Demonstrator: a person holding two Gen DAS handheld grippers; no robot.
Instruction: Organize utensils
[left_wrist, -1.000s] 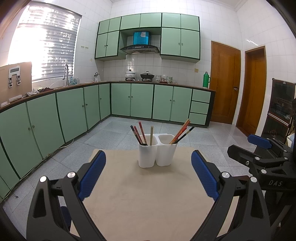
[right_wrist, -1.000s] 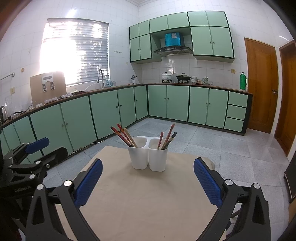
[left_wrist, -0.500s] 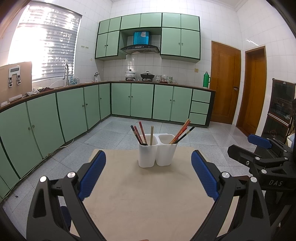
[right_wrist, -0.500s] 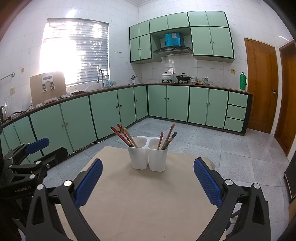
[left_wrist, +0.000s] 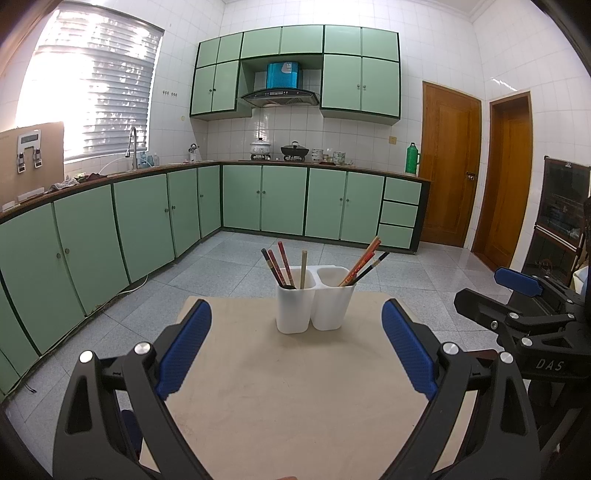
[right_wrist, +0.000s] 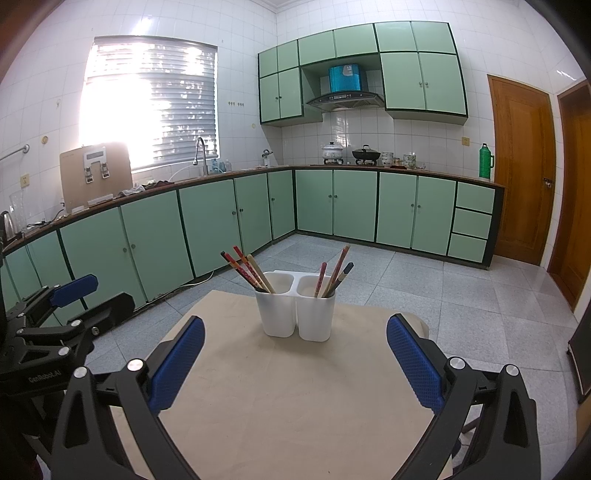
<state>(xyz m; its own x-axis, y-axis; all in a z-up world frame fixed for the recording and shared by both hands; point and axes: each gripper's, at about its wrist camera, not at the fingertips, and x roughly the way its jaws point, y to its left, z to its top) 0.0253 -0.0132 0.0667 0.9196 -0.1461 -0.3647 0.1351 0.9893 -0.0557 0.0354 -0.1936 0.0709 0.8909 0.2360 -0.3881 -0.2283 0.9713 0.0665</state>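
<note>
— While both tools hang level over the near half of the beige table (left_wrist: 295, 387), how do their claws stand?

— Spread wide, each of them. The left gripper (left_wrist: 295, 350) has its blue pads (left_wrist: 184, 347) far apart with bare tabletop between them, gripping nothing. The right gripper (right_wrist: 295, 354) is the same: released, pads (right_wrist: 413, 363) splayed, nothing between.

— And their pose?

— Both point forward along the table toward the far edge, tilted slightly down, fingers above the surface rather than touching it as far as I can tell. They sit side by side: the right one shows at the right edge of the left wrist view, and the left one at the left edge of the right wrist view.

— Where are the utensils?

— In a white two-compartment holder (left_wrist: 314, 308) standing upright near the far edge of the table, ahead of both grippers and well apart from their pads. Its left cup holds a bundle of chopsticks (left_wrist: 282, 264), dark and red ones leaning left and a pale one nearly upright. The right cup holds more chopsticks (right_wrist: 334, 275) leaning right, orange-red and dark.

— Any hand visible?

— No, only the black gripper frames.
</note>
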